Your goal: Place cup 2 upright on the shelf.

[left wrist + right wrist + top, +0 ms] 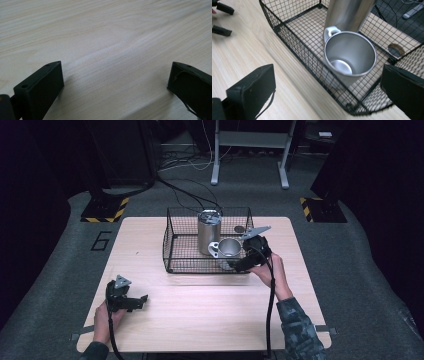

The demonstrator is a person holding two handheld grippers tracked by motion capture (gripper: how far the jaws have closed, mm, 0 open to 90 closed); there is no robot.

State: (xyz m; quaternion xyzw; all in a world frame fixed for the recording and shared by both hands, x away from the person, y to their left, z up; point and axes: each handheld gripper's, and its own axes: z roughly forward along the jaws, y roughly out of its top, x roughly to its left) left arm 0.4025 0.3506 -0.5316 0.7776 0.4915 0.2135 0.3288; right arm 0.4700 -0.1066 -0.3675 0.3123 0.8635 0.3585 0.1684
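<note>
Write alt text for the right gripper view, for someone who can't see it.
A steel mug with a white handle stands in a black wire basket on a wooden table, beside a tall steel canister. The right gripper, jaws open, hovers over the basket's near edge.

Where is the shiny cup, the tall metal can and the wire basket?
Shiny cup (352,53): right gripper view, on its inside wall.
Tall metal can (207,236): high view, on its side wall.
Wire basket (171,245): high view, on its left wire wall.
</note>
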